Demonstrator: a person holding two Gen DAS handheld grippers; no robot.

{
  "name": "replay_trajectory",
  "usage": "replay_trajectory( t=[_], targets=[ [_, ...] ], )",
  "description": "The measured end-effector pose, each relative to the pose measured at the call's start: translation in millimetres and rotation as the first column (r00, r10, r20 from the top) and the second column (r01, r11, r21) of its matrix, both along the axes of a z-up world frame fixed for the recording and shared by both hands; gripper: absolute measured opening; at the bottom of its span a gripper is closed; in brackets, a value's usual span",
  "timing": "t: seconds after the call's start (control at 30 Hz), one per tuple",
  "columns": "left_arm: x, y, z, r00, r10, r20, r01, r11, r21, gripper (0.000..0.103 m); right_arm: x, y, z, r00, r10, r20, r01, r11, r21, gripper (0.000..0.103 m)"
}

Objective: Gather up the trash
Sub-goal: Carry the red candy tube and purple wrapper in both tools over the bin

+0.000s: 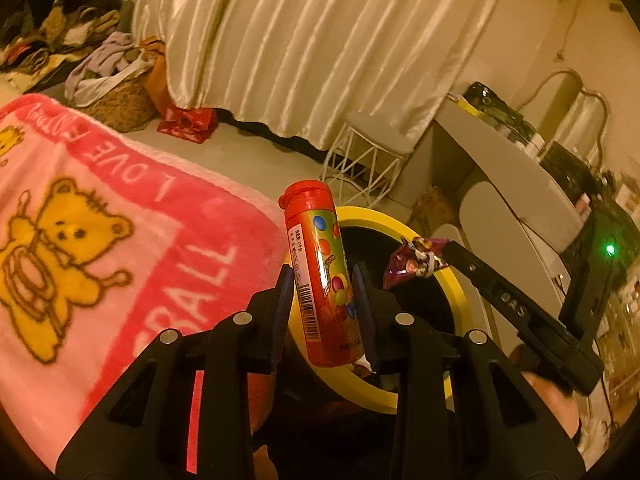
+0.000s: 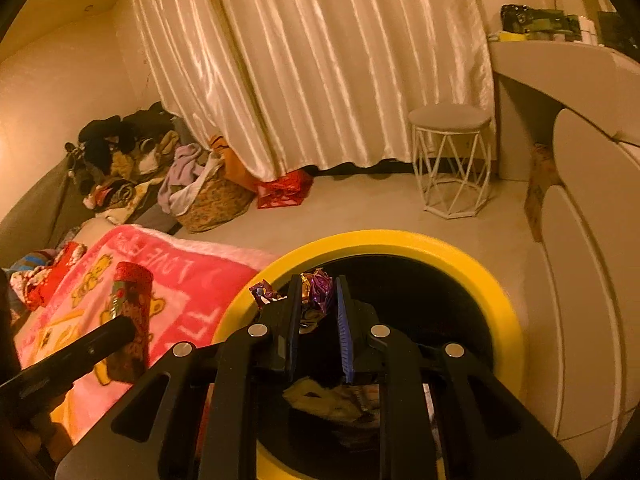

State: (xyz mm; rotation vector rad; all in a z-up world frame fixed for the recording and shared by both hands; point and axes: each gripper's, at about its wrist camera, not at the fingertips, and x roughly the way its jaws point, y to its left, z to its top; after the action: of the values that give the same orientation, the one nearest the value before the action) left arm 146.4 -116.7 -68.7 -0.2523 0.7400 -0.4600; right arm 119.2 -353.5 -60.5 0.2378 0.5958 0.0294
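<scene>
On your left side, the pink bear blanket lies over the bed, and its edge comes just beside the yellow-rimmed bin. This is the first danger: if you let something go too early, it lands on the soft blanket and not in the bin, and you must pick it again.

Your left gripper holds the red candy tube between its blue pads, narrow, near the lower half of the tube. The tube stands almost upright but leans a little, and its capped top rises well above the fingers. I judge it top-heavy in this hold; a quick turn of your wrist could make it swing or slip. In the left wrist view it is over the near left part of the rim, not clearly over the dark opening. Released here, it may hit the yellow rim and bounce to the floor.

Further right, your right gripper pinches the crumpled purple wrapper, with its jaws nearly together. The wrapper is over the bin's mouth, so it is better placed. But foil is light and can stick to a pad when you open.

Both tools are close together above the same bin, so they may knock each other. Some trash already lies inside.
</scene>
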Motion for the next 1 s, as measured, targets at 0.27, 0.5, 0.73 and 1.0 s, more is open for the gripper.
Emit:
replay_trajectory(
  t=[0.27, 0.5, 0.73, 1.0],
  targets=[
    [-11, -21, 4, 0.997, -0.074, 0.026, 0.073, 0.997, 0.031, 0.024, -4, -19, -3, 0.999, -0.05, 0.002, 0.05, 0.999, -0.003, 0.016],
    [-18, -40, 2, 0.99, -0.136, 0.039, 0.133, 0.989, 0.06, 0.024, -3, -34, -8, 0.995, -0.101, -0.011, 0.101, 0.995, 0.013, 0.016],
    [-21, -55, -3, 0.981, -0.192, 0.036, 0.188, 0.979, 0.08, 0.024, -3, -44, -12, 0.993, -0.119, -0.025, 0.12, 0.992, 0.029, 0.016],
    [-14, -69, -14, 0.973, -0.231, 0.008, 0.229, 0.967, 0.111, 0.024, -2, -48, -15, 0.992, -0.124, -0.034, 0.126, 0.991, 0.043, 0.016]
  ],
)
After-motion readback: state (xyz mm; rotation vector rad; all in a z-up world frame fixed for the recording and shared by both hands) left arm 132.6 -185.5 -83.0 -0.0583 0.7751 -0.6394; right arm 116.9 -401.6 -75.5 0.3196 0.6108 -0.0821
